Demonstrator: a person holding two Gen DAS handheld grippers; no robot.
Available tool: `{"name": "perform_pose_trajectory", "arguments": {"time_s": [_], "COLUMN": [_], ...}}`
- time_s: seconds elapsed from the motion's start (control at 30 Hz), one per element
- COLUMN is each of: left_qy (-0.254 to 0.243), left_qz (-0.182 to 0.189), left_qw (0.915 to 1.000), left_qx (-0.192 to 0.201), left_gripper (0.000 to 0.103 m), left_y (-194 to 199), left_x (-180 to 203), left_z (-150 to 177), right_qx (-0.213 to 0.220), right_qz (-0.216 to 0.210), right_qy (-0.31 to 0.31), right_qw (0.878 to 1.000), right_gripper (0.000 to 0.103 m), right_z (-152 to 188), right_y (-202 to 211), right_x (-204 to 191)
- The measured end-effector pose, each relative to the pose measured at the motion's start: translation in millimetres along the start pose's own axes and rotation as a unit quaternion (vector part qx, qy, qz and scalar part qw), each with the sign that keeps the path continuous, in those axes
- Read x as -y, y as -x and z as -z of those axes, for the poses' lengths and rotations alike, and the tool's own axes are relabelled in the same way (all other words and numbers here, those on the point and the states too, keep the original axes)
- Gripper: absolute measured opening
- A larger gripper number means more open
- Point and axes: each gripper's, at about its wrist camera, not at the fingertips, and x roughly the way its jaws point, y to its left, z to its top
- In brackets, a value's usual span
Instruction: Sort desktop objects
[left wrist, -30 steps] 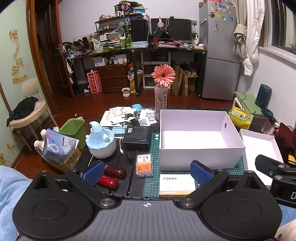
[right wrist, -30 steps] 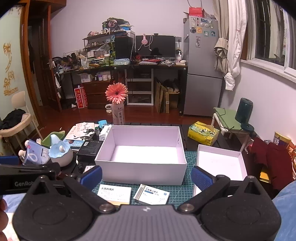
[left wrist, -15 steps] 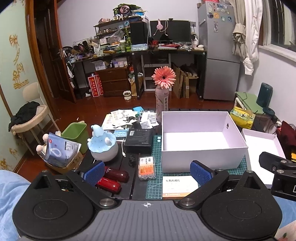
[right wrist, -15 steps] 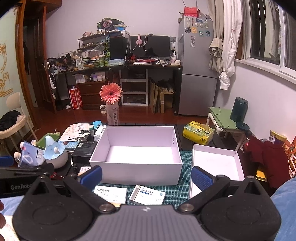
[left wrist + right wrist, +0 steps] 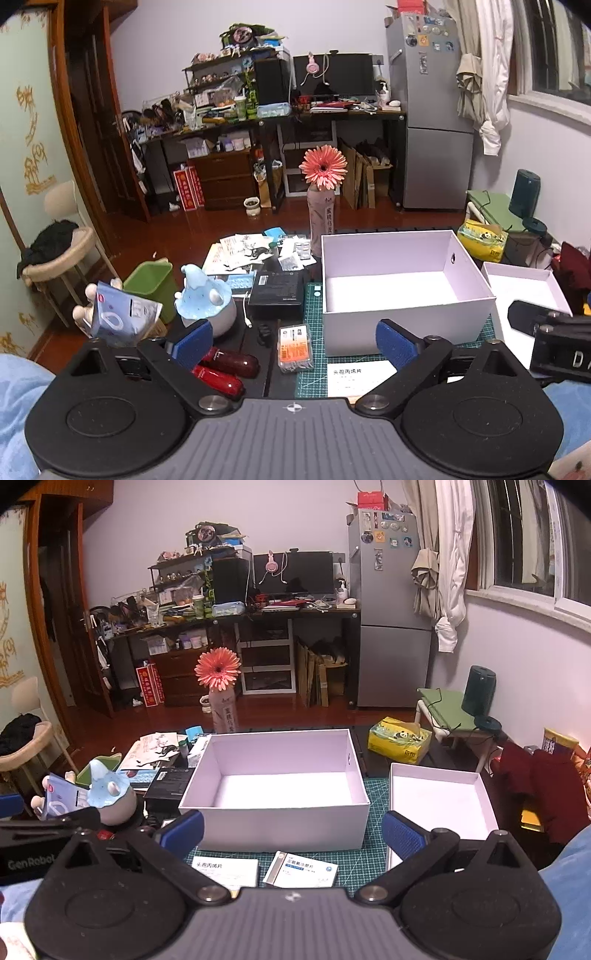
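Observation:
An empty white box (image 5: pixel 406 321) (image 5: pixel 280 823) stands on a green cutting mat (image 5: pixel 314 306). In front of it lie a white medicine box (image 5: pixel 356 376) (image 5: pixel 225 871) and a blue-printed one (image 5: pixel 301 873). An orange blister pack (image 5: pixel 294 347) and two dark red cases (image 5: pixel 229 363) lie to the left. My left gripper (image 5: pixel 293 339) hovers above the orange pack, its jaws closing but still wide apart and touching nothing. My right gripper (image 5: pixel 291 832) hangs open above the two medicine boxes.
A shallow white lid (image 5: pixel 439 805) lies right of the box. A black carton (image 5: pixel 279 291), a blue-and-white figurine (image 5: pixel 207 299), papers and a flower bottle (image 5: pixel 323 206) crowd the left and back. A green bin (image 5: pixel 151 284) stands beside the table.
The left gripper's blue pads have drawn slightly closer together. Both views have shifted only a little, and nothing on the table has moved.

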Motion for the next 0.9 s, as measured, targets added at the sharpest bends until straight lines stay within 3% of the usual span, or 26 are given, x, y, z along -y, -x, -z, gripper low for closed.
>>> {"name": "perform_pose_trajectory", "arguments": {"time_s": [0.33,0.63,0.9], "left_qy": [-0.007,-0.015,-0.024], "left_qz": [-0.007,-0.014,-0.009], "left_qw": [0.9999,0.9997,0.9992], "left_qx": [0.006,0.013,0.032], "left_gripper": [0.094,0.092,0.099], "left_y": [-6,-12,-11], "left_x": [5,5,3], "left_z": [5,11,16], "right_qx": [0.031,0.023,0.051], "right_qz": [0.032,0.041,0.031], "right_qy": [0.004,0.03,0.059], "right_qw": [0.999,0.998,0.997], "right_gripper": [0.103,0.103,0.103], "right_z": [6,11,18], "right_y": [-2,-8,-2], "right_x": [3,1,-14]}}
